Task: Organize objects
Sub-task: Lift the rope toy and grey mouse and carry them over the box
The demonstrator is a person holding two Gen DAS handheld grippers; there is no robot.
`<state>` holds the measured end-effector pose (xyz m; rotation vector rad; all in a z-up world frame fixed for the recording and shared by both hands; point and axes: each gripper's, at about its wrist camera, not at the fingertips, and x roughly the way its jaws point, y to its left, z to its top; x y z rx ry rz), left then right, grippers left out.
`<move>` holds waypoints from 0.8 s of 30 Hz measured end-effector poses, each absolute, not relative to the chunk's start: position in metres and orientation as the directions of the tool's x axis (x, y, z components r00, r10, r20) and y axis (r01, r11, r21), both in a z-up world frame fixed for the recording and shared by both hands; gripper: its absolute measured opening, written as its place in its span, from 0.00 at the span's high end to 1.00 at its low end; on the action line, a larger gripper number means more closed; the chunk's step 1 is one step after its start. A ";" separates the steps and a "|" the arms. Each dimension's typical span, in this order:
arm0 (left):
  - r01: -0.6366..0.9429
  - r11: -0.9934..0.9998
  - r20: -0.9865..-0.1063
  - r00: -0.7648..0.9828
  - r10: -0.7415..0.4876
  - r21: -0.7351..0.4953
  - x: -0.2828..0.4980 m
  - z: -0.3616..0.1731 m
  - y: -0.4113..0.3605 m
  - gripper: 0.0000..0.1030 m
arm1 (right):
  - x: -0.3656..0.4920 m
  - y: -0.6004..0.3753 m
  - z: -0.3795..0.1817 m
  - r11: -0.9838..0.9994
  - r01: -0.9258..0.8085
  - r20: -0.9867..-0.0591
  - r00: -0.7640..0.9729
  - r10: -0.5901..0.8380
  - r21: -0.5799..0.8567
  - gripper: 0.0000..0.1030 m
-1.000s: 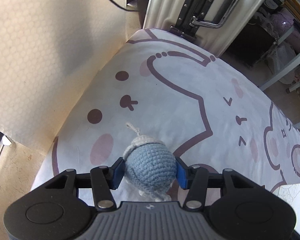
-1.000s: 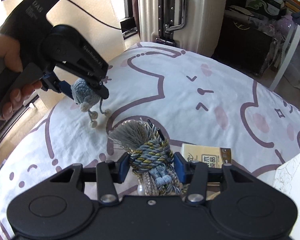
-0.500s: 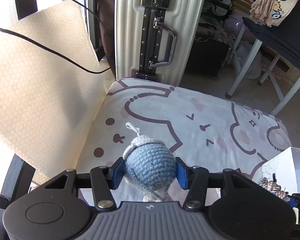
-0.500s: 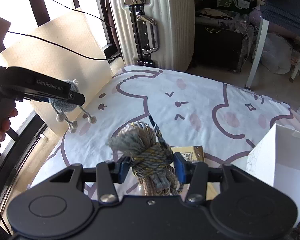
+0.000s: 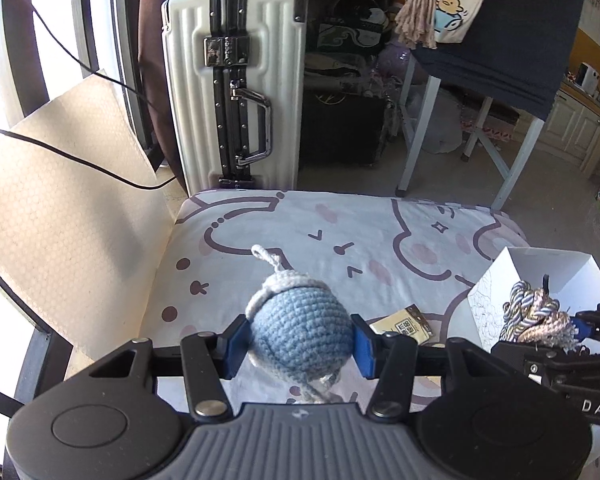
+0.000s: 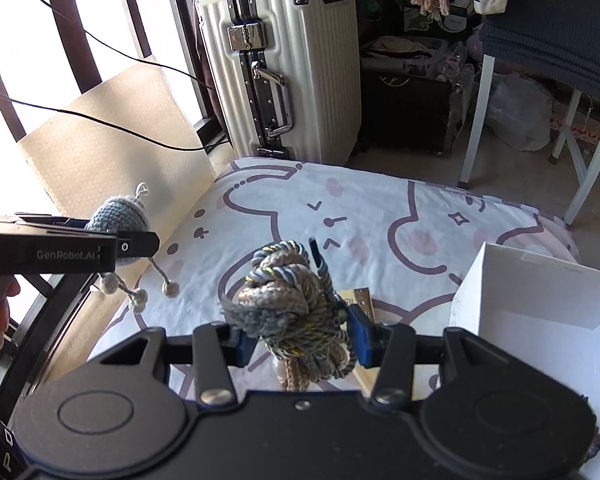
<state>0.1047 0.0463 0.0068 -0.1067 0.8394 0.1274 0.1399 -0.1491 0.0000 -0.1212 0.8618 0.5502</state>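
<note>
Left wrist view: left gripper (image 5: 298, 346) clamps the crochet toy (image 5: 300, 332), right gripper (image 6: 300, 338) clamps the cord bundle (image 6: 296, 312). Both have risen off the sheet (image 5: 380, 236) toward the near-right box (image 6: 540, 292); deposit pending.

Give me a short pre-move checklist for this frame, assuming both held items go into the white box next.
1. Left gripper grip on the blue crochet toy: pads press both sides. Ok.
2. Right gripper grip on the knotted rope tassel: clamped between the pads. Ok.
3. Toy's dangling legs clear of the cushion: hanging free. Ok.
4. White box open at the top: ok.
5. Room left inside the box: cannot tell.
6. Yellow packet on the cushion, not yet picked up: not ok.
</note>
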 end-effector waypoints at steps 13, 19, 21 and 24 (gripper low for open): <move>-0.107 0.993 -0.719 0.694 0.039 -0.050 0.071 0.012 0.014 0.48 | 0.117 -0.194 0.003 0.889 -0.444 -0.741 0.559 0.373 0.113 0.54; -0.093 0.992 -0.717 0.697 0.007 -0.080 0.061 0.009 0.000 0.48 | 0.114 -0.210 -0.001 0.911 -0.397 -0.745 0.572 0.344 0.116 0.54; -0.096 0.991 -0.718 0.696 0.001 -0.091 0.059 0.007 -0.002 0.48 | 0.113 -0.212 -0.001 0.914 -0.389 -0.743 0.577 0.340 0.117 0.54; -0.103 0.990 -0.719 0.695 0.002 -0.096 0.059 0.005 -0.004 0.48 | 0.112 -0.212 -0.002 0.915 -0.387 -0.743 0.578 0.337 0.113 0.54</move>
